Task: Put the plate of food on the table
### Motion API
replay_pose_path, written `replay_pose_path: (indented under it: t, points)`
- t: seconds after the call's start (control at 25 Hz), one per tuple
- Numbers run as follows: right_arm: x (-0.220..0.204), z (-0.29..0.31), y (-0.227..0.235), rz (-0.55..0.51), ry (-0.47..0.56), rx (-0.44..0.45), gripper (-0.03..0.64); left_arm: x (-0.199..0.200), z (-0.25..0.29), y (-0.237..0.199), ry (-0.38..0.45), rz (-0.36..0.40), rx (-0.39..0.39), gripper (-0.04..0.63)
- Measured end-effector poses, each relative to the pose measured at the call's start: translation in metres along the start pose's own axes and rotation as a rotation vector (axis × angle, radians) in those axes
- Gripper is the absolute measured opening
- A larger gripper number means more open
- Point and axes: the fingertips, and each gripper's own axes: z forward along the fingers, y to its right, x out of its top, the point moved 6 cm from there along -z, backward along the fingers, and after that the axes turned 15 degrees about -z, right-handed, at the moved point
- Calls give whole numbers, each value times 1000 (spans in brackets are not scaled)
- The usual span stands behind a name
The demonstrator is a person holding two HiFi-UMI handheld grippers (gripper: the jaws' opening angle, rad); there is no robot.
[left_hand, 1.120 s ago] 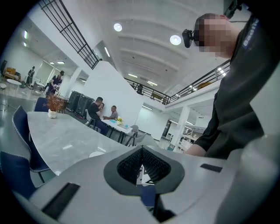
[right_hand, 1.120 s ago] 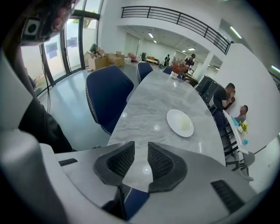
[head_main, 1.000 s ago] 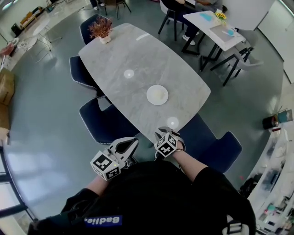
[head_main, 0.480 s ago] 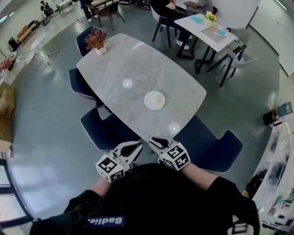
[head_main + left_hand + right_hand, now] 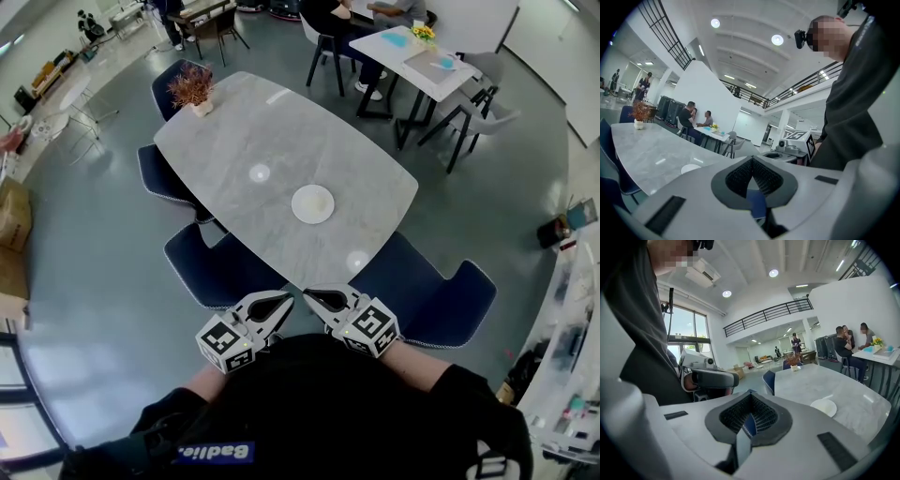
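While the person stood at the near end of the counter point(image 5: 253, 122), the plate point(image 5: 312, 203) lay on its marble top, roughly in the middle and well apart from both grippers. The left gripper point(image 5: 286, 298) and right gripper point(image 5: 307, 294) were held close to the person's chest, tips pointing toward each other, near the counter's edge. Each gripper was clenched, jaws together with nothing between them. A potted plant point(image 5: 190, 89) stood at the far end, and blue chairs point(image 5: 427, 286) flanked the counter.
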Motion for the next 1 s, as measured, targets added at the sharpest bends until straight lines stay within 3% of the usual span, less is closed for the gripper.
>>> replay_pose_path:
  t: [1.0]
  points:
    - [-8, -11, 0, 1, 38, -10, 8, -1, 2, 7, 11, 7, -4, 8]
